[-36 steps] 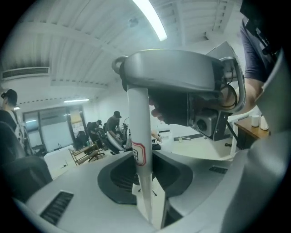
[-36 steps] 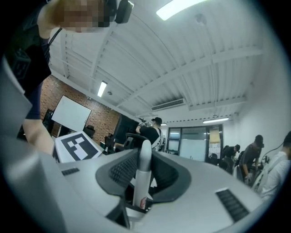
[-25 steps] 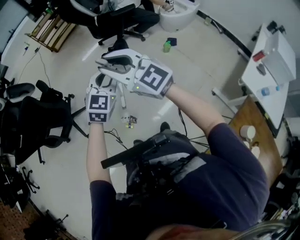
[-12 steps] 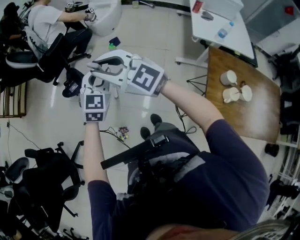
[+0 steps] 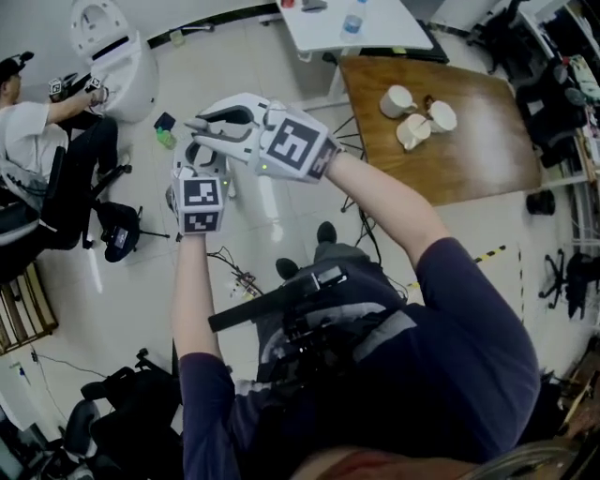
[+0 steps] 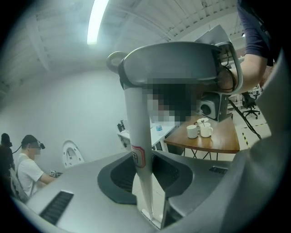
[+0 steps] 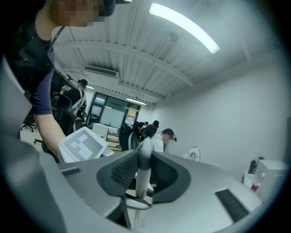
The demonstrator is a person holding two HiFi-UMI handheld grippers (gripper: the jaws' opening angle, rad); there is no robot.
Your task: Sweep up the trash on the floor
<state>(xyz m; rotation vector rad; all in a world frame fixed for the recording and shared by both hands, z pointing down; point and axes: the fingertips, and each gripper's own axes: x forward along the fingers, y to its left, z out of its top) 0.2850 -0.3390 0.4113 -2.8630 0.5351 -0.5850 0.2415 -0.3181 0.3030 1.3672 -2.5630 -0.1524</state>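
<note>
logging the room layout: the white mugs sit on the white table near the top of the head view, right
No. The white mugs sit on the brown wooden table, not on the white table. The head view shows this, near its top.

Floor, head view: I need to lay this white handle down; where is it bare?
Bare: the pale floor between the white rounded bin and white desk. Crowded: black cables near the black shoes, black chairs lower left.

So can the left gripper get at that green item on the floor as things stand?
Probably not directly: the left gripper is shut on the white handle and held well above the floor, while the green item lies off by the seated person.
</note>
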